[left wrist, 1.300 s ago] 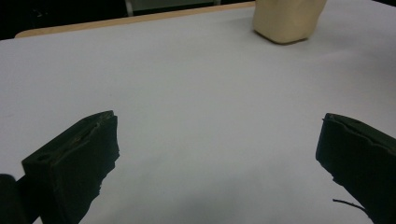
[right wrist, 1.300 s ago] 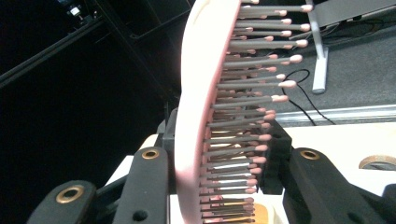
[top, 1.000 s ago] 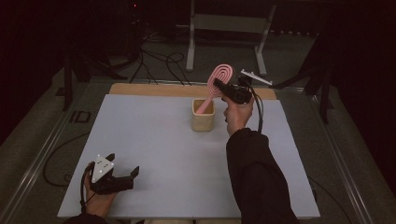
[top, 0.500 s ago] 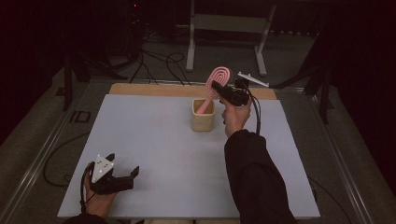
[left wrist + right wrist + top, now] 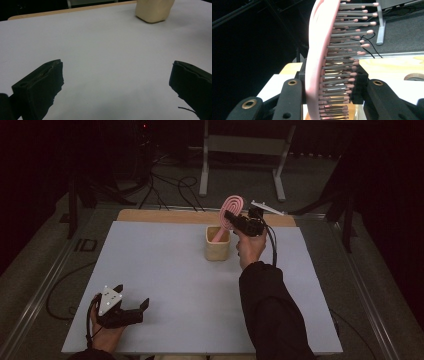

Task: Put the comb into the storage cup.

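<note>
While the right gripper (image 5: 239, 221) pinches the pink hairbrush (image 5: 322, 62) head between its fingers, handle down in the beige cup (image 5: 217, 249) | risk: bristle-side grip slips, or brush levers cup over | left gripper (image 5: 131, 312) fingers wide, nothing between, low over counter (image 5: 165, 270)

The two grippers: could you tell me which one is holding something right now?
The right gripper, raised at the beige holder, is clamped on the pink hairbrush. The left gripper rests open near the table's front edge.
</note>
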Demonstrator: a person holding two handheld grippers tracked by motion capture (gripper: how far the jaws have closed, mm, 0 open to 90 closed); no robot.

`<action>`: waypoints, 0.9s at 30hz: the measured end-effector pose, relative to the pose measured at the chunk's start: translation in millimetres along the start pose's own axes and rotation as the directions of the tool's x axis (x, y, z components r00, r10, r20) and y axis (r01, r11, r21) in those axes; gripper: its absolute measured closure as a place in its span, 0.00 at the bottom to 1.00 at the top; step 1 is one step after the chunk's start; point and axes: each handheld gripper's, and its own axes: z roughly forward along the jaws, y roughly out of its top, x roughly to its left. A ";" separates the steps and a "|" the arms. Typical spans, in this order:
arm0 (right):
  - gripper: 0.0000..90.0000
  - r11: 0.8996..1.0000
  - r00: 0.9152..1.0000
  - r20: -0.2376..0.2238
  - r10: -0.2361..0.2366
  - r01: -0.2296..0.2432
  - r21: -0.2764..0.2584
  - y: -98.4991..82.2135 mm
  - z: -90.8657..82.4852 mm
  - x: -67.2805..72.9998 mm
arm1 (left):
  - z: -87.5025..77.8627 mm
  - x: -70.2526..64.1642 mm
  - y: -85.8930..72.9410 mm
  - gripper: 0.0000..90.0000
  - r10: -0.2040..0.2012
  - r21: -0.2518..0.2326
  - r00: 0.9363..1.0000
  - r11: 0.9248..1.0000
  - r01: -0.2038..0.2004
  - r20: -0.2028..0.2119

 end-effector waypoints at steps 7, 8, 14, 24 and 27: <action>0.70 1.000 1.000 0.003 -0.017 0.017 0.012 -3.1 2.1 1.8 | 0.2 -0.1 0.0 0.00 0.000 0.001 1.000 1.000 0.000 0.000; 0.70 1.000 1.000 0.001 -0.018 0.018 0.015 -3.5 2.3 2.2 | 0.2 -0.1 -0.1 0.00 0.000 0.000 1.000 1.000 0.000 0.000; 0.70 0.999 1.000 -0.003 -0.026 0.026 0.019 -6.4 4.4 3.2 | 0.5 -0.3 -0.1 0.00 0.000 0.002 1.000 1.000 0.000 0.001; 0.69 0.999 0.999 -0.006 -0.033 0.034 0.038 -14.8 7.9 2.8 | 0.8 -0.6 -0.2 0.00 0.002 0.003 1.000 1.000 -0.002 0.002; 0.69 0.998 0.999 -0.011 -0.034 0.034 0.045 -17.0 9.7 2.6 | 0.8 -0.4 -0.2 0.00 0.001 0.004 1.000 1.000 -0.001 0.002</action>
